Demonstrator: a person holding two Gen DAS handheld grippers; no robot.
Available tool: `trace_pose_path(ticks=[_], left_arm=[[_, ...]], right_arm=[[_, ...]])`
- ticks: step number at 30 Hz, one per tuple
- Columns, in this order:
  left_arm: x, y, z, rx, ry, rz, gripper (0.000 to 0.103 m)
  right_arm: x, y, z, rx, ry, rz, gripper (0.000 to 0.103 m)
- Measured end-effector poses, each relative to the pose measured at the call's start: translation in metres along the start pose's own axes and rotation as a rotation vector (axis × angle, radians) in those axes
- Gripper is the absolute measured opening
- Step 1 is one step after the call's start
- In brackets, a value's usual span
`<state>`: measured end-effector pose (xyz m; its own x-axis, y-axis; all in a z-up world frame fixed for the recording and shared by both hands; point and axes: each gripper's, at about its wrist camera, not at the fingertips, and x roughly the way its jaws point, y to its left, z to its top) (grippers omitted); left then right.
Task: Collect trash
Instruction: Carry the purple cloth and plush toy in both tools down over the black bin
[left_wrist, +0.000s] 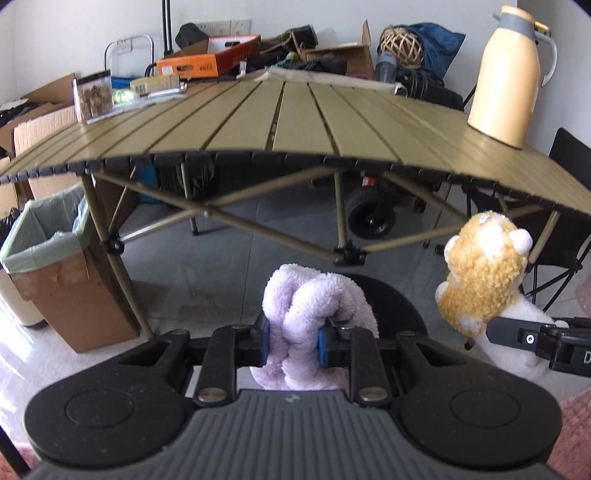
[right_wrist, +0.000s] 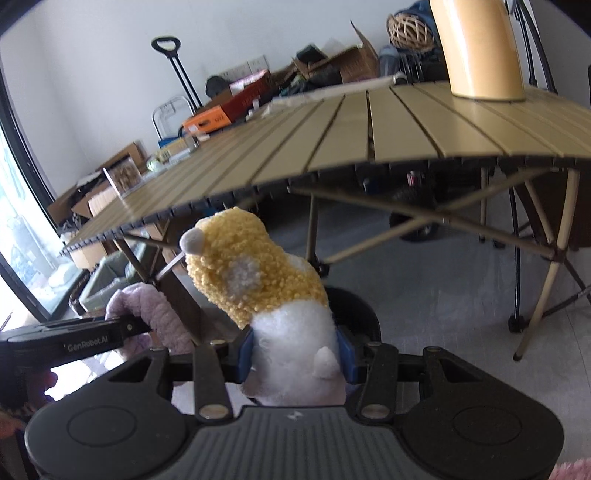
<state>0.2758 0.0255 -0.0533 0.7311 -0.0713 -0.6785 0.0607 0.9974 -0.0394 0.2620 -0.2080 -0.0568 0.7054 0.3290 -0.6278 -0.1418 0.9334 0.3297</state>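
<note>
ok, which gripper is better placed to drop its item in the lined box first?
Left, probably. The left gripper, shut on the purple plush, has the lined cardboard box on its own side. The right gripper, holding the yellow-white plush, sits farther from it.

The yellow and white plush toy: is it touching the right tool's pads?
Touching. In the right wrist view both blue pads of the right tool press into the white lower part of the yellow and white plush toy.
</note>
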Motion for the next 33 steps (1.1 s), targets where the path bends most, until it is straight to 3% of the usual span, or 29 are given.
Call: trace_pose_path(ticks=[15, 33], left_arm=[[0.041, 0.016, -0.036, -0.001, 0.141, 0.029, 0.024], [0.068, 0.019, -0.047, 0.038, 0.25, 0.114, 0.024]], right_arm=[[0.038, -0.026, -0.042, 0.043, 0.201, -0.082, 0.045], [0.05, -0.065, -0.053, 0.149, 0.243, -0.159, 0.045]])
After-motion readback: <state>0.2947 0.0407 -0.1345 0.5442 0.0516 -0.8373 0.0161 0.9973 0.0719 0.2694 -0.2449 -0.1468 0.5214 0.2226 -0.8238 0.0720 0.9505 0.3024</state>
